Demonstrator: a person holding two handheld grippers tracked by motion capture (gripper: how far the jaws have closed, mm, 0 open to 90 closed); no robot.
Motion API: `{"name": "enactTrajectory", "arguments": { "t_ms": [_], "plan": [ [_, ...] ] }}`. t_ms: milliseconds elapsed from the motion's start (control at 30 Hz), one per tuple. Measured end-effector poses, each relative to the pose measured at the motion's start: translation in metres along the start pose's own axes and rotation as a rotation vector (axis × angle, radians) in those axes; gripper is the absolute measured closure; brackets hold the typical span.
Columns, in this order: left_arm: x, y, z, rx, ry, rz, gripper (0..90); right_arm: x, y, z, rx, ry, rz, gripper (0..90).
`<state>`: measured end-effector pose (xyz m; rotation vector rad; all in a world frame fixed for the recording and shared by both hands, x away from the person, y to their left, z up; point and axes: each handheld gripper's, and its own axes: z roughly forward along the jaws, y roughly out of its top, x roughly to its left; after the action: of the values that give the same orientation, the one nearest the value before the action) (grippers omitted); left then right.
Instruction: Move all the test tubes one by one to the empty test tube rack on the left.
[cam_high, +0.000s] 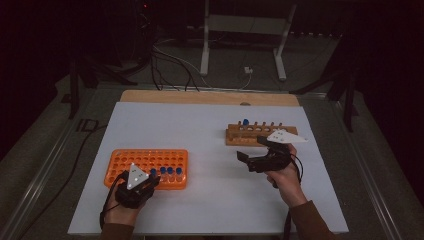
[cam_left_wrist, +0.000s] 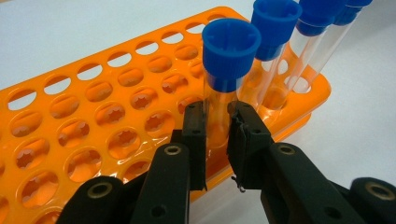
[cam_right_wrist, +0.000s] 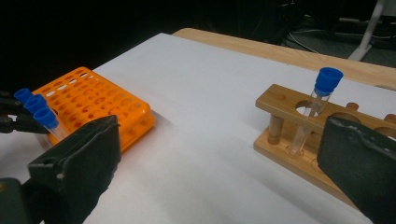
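On the white bench we see an orange plastic rack near its left edge. Our left hand-held gripper clamps an upright clear blue-capped tube in the rack's near row. Our right hand-held gripper stands apart over open bench.

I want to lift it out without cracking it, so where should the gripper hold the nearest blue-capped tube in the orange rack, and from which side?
Grip the nearest tube on its clear glass just below the blue cap, above the orange rack, coming in level from the rack's open front edge. It stands upright with neighbours behind, so only that side is free. The left gripper is shut on it there.
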<state>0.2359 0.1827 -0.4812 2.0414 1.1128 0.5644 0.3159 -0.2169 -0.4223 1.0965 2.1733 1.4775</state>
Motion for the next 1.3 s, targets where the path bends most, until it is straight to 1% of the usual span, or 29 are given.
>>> {"name": "enactTrajectory", "arguments": {
  "t_ms": [67,133,200,267,367,400,500,567,633,667,767,833,867,900,933,967,1000,1067,1133,1167,1233,1267,1300],
  "plan": [
    [0.000,-0.001,0.000,-0.005,-0.009,0.002,77.0,0.000,0.000,0.001,0.003,-0.001,-0.004,0.2],
    [0.002,-0.001,-0.001,-0.003,-0.034,-0.004,75.3,-0.001,0.001,0.002,0.004,-0.004,-0.006,0.2],
    [0.002,-0.001,-0.002,-0.001,-0.039,-0.003,69.8,-0.001,0.002,0.002,0.004,-0.011,-0.006,0.2],
    [0.004,-0.002,-0.005,-0.003,-0.045,-0.007,66.3,-0.002,0.004,0.003,0.008,-0.020,-0.014,0.2],
    [0.006,-0.003,-0.009,-0.019,-0.043,-0.021,60.1,-0.005,0.008,0.003,0.007,-0.027,-0.010,0.4],
    [0.007,-0.004,-0.011,-0.032,-0.045,-0.028,56.7,-0.006,0.009,0.004,0.009,-0.032,-0.010,2.0],
    [0.010,-0.005,-0.017,-0.077,-0.070,-0.047,46.9,-0.009,0.013,0.009,0.017,-0.046,-0.017,2.1],
    [0.011,-0.006,-0.019,-0.106,-0.074,-0.062,40.3,-0.011,0.017,0.013,0.026,-0.057,-0.025,2.1],
    [0.012,-0.006,-0.019,-0.126,-0.065,-0.077,33.4,-0.014,0.020,0.019,0.036,-0.076,-0.030,3.5],
    [0.012,-0.005,-0.020,-0.135,-0.064,-0.085,28.4,-0.016,0.021,0.022,0.041,-0.077,-0.029,4.8],
    [0.012,-0.004,-0.021,-0.158,-0.060,-0.093,18.7,-0.023,0.025,0.033,0.061,-0.099,-0.022,6.3],
    [0.012,-0.004,-0.023,-0.172,-0.053,-0.098,14.7,-0.029,0.026,0.040,0.073,-0.121,-0.008,7.2],
    [0.012,-0.003,-0.023,-0.177,-0.049,-0.101,9.6,-0.032,0.026,0.044,0.079,-0.127,0.003,9.3],
    [0.012,-0.003,-0.023,-0.181,-0.043,-0.106,6.6,-0.036,0.026,0.047,0.082,-0.137,0.012,11.8],
    [0.013,-0.003,-0.024,-0.185,-0.045,-0.111,3.5,-0.039,0.026,0.050,0.084,-0.146,0.020,14.4],
    [0.013,-0.003,-0.024,-0.189,-0.059,-0.113,2.1,-0.043,0.025,0.053,0.087,-0.149,0.027,17.6],
    [0.013,-0.003,-0.023,-0.190,-0.069,-0.113,2.1,-0.045,0.025,0.056,0.091,-0.158,0.033,22.0],
    [0.012,-0.003,-0.023,-0.191,-0.065,-0.107,1.4,-0.048,0.024,0.060,0.085,-0.179,0.029,34.4],
    [0.012,-0.003,-0.024,-0.199,-0.060,-0.108,1.4,-0.050,0.023,0.065,0.095,-0.196,0.017,43.7],
    [0.013,-0.003,-0.024,-0.202,-0.061,-0.112,1.4,-0.050,0.022,0.066,0.097,-0.199,0.016,46.7],
    [0.013,-0.004,-0.025,-0.205,-0.060,-0.115,1.5,-0.053,0.021,0.070,0.104,-0.227,0.019,51.7],
    [0.014,-0.004,-0.025,-0.205,-0.060,-0.117,1.5,-0.055,0.020,0.072,0.105,-0.228,0.029,55.8],
    [0.014,-0.004,-0.025,-0.204,-0.061,-0.118,1.5,-0.057,0.019,0.073,0.106,-0.230,0.040,57.8]
  ]
}}
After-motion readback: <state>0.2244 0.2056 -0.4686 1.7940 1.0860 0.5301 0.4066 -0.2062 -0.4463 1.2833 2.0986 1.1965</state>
